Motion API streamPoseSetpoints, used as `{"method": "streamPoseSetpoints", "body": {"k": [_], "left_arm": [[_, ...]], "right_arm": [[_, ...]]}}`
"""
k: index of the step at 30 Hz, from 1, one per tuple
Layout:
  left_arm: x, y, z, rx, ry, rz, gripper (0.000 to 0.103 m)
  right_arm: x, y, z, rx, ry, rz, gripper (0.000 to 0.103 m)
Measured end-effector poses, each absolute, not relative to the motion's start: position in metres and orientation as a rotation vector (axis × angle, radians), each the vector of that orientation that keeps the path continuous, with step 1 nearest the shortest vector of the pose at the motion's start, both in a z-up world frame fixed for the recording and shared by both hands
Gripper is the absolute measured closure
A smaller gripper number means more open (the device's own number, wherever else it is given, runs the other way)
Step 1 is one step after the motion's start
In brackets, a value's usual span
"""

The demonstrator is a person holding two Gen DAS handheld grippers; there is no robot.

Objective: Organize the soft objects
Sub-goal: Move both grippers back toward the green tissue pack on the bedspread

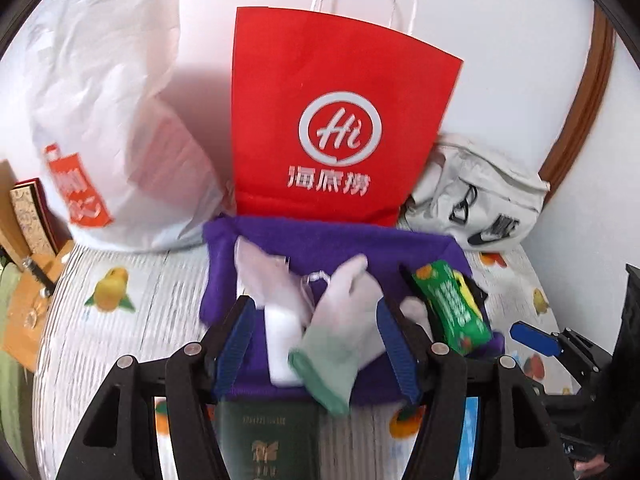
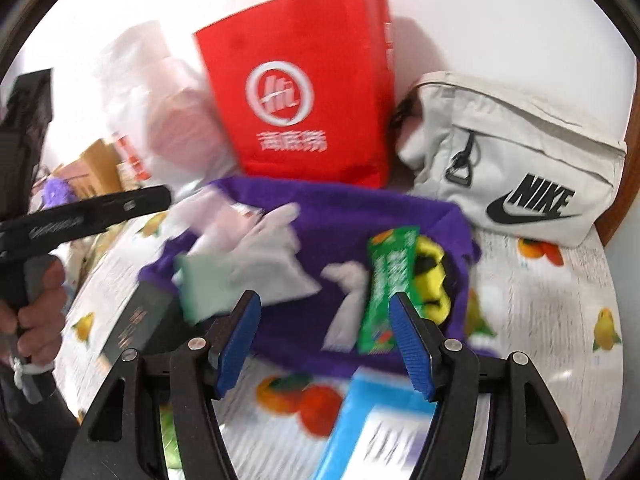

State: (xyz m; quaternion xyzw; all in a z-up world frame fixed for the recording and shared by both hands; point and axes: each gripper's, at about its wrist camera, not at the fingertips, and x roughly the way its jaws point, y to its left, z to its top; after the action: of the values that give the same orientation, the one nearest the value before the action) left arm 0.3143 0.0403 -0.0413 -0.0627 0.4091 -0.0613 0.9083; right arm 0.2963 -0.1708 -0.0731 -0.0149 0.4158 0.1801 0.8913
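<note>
A purple cloth (image 1: pixel 328 248) (image 2: pixel 360 216) lies spread on the fruit-print table. On it lie a white glove with a green cuff (image 1: pixel 340 320) (image 2: pixel 256 256), another white glove (image 1: pixel 264 276) (image 2: pixel 348 296), a green snack packet (image 1: pixel 452 308) (image 2: pixel 388 280) and a yellow and black item (image 2: pixel 430 276). My left gripper (image 1: pixel 316 312) is open, its jaws on either side of the green-cuffed glove. My right gripper (image 2: pixel 324 304) is open just before the cloth's near edge, near the packet.
A red paper bag (image 1: pixel 336 120) (image 2: pixel 304 96), a white plastic bag (image 1: pixel 108 112) and a white Nike pouch (image 1: pixel 476 196) (image 2: pixel 520 168) stand behind the cloth. A dark green booklet (image 1: pixel 268 436) (image 2: pixel 136 320) and a blue box (image 2: pixel 380 428) lie in front.
</note>
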Motion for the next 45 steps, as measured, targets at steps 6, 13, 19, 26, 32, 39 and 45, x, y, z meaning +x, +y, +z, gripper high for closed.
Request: {"method": "streamPoseSetpoints", "body": {"k": [6, 13, 19, 26, 32, 39, 45], "left_arm": [[0.265, 0.047, -0.053, -0.118, 0.870, -0.123, 0.042], [0.206, 0.080, -0.068, -0.178, 0.883, -0.057, 0.042], [0.165, 0.106, -0.083, -0.218, 0.888, -0.014, 0.042], [0.129, 0.130, -0.102, -0.270, 0.892, 0.007, 0.042], [0.111, 0.146, -0.115, -0.311, 0.905, 0.018, 0.042], [0.099, 0.155, -0.120, -0.358, 0.904, -0.002, 0.042], [0.097, 0.152, -0.121, -0.359, 0.902, -0.028, 0.042]], "right_arm": [[0.244, -0.154, -0.078, -0.032, 0.884, 0.416, 0.037], [0.173, -0.128, -0.110, -0.057, 0.963, 0.538, 0.037], [0.128, -0.098, -0.149, -0.139, 1.022, 0.641, 0.037], [0.103, -0.064, -0.179, -0.273, 1.036, 0.694, 0.037], [0.099, -0.040, -0.186, -0.384, 0.943, 0.654, 0.047], [0.114, -0.051, -0.176, -0.311, 0.998, 0.634, 0.080], [0.107, -0.069, -0.165, -0.277, 1.014, 0.607, 0.080]]}}
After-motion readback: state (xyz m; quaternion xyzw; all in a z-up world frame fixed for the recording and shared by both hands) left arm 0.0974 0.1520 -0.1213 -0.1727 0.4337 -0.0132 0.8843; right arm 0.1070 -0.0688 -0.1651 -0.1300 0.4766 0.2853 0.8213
